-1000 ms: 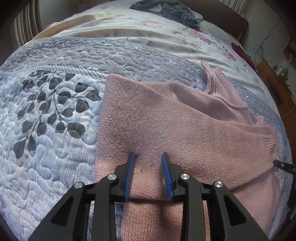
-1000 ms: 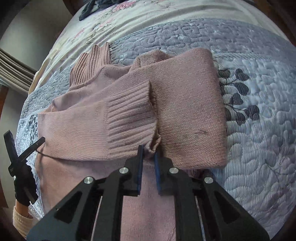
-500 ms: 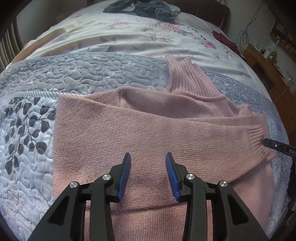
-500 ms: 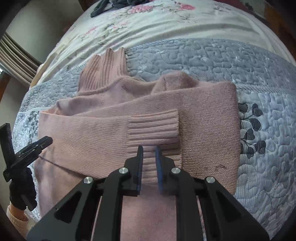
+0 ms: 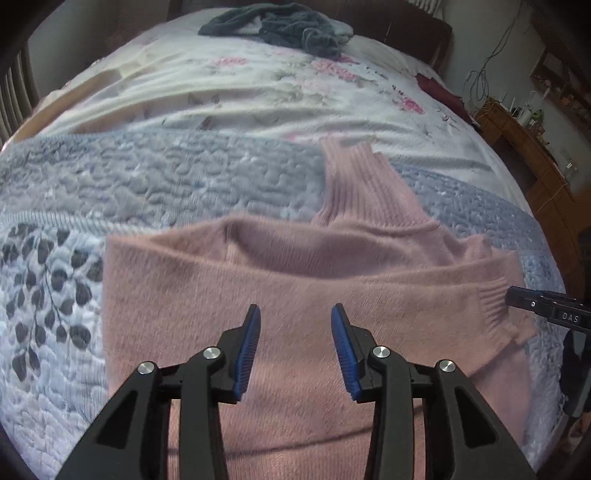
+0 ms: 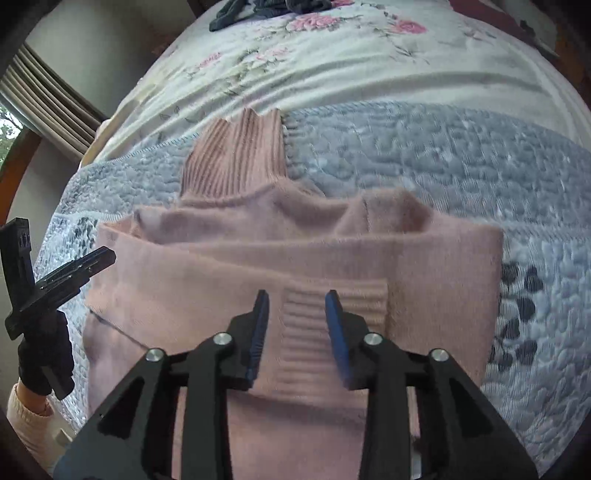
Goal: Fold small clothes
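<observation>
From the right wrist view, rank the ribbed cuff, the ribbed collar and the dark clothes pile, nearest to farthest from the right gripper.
1. Ribbed cuff, right between the open right gripper fingers.
2. Ribbed collar, ahead, slightly left.
3. Dark clothes pile, far end of the bed.

The pink sweater (image 5: 280, 295) fills the near middle of the bed (image 5: 258, 92) — it lies flat and low. Bare gray quilt (image 5: 147, 184) lies to its left and beyond it. Far off sits a dark pile of clothes (image 5: 280, 26) — well apart. A wooden cabinet (image 5: 532, 147) stands along the right side.
</observation>
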